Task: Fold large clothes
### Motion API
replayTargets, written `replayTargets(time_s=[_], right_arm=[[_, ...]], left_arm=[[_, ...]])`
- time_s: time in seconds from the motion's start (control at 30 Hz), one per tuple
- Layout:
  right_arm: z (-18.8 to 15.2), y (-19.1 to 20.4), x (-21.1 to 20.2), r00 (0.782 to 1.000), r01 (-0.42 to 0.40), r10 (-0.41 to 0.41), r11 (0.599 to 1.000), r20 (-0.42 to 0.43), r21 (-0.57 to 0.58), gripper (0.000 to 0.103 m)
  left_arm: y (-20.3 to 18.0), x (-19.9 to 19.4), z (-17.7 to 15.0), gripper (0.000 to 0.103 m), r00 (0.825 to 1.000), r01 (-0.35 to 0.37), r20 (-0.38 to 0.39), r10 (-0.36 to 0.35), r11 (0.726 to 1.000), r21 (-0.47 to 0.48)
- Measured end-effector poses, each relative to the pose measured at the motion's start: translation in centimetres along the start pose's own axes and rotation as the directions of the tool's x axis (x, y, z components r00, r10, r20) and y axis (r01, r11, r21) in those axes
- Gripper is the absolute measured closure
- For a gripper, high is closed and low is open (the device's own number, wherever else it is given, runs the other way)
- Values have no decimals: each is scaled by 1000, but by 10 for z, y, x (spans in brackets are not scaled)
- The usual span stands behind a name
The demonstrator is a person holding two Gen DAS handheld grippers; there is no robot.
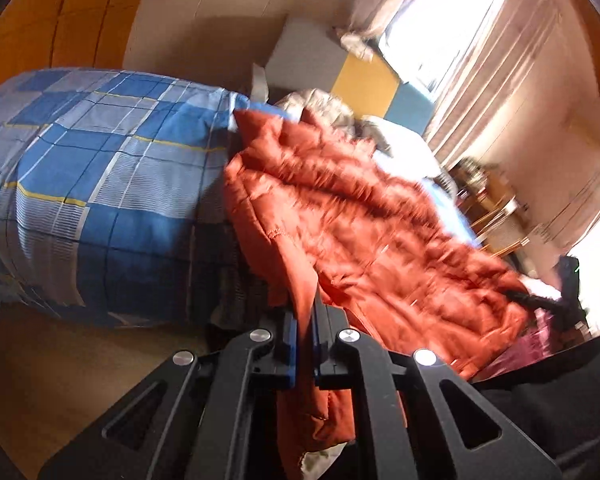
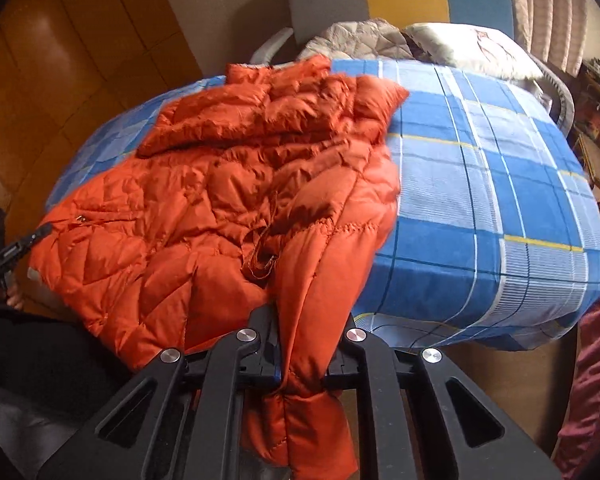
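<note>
Both grippers clamped on an orange quilted jacket over a bed

The left gripper (image 1: 305,320) is nearly closed, pinching a thin edge of the jacket (image 1: 364,216); the right gripper (image 2: 308,336) is closed on a thicker padded fold of the jacket (image 2: 236,184). The rest of the garment lies crumpled on the blue checked bedspread (image 2: 500,184), its near end raised between the grippers.

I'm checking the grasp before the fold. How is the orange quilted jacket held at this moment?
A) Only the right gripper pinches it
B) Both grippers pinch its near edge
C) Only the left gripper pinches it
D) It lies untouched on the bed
B: the left gripper and the right gripper each have jacket fabric clamped between the jaws, the rest lying on the plaid bedspread.
</note>
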State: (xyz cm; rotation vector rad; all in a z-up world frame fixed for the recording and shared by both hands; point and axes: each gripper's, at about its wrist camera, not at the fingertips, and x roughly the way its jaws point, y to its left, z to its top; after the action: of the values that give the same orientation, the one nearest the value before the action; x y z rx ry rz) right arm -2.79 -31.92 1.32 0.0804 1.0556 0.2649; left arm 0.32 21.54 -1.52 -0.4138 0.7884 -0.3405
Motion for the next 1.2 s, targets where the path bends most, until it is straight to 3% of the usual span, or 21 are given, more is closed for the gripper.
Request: replayTargets(time_s=[0.2, 0.37, 0.5, 0.8, 1.2], right_arm=[[23, 7, -42, 988, -56, 54, 998, 146, 8, 91], [52, -7, -39, 970, -77, 63, 996, 234, 54, 91], [76, -10, -34, 961, -81, 60, 994, 270, 69, 91], [146, -26, 14, 954, -55, 23, 994, 298, 99, 91], [206, -60, 106, 971, -4, -51, 974, 235, 228, 91]], left_arm=[[2, -28, 25, 99, 986, 125, 123, -117, 990, -61], [4, -16, 56, 99, 967, 191, 185, -177, 980, -63], [5, 4, 88, 99, 959, 202, 213, -188, 978, -47], [8, 75, 159, 99, 966, 160, 211, -150, 987, -31], [32, 162, 213, 99, 988, 47, 149, -33, 995, -90]])
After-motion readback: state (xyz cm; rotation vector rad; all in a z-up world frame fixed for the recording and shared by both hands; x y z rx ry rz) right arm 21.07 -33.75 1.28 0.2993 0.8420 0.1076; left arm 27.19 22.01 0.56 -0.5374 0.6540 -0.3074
